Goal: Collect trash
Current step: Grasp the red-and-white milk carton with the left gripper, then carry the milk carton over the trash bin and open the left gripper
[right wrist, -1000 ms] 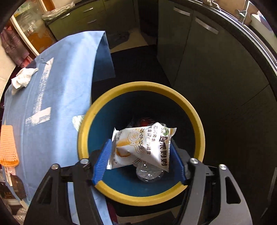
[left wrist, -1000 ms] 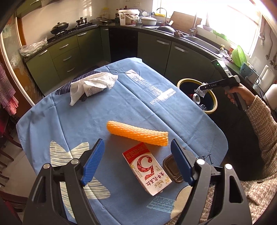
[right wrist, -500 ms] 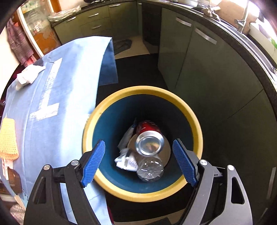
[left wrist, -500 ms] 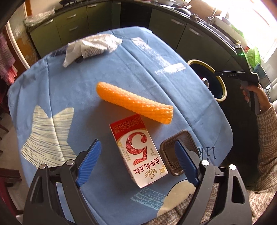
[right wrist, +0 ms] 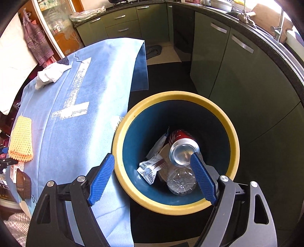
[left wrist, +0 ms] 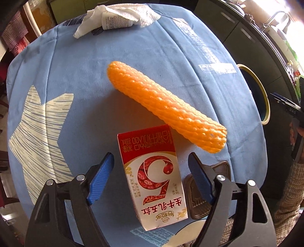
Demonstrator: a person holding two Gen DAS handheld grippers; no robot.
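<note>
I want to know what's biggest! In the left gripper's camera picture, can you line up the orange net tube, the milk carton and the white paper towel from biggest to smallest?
1. orange net tube, longest.
2. milk carton, close behind, though nearness to the camera enlarges it.
3. white paper towel, smallest-looking, but farthest away and partly cut off, so unsure.

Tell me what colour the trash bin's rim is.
Yellow, around a blue inside; the bin shows best in the right wrist view.

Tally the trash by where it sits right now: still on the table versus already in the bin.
On table: 4 (orange foam net, milk carton, brown tray, white paper wad)
In bin: 3 seen (red can, clear bottle, wrapper)
Total: 7
</note>
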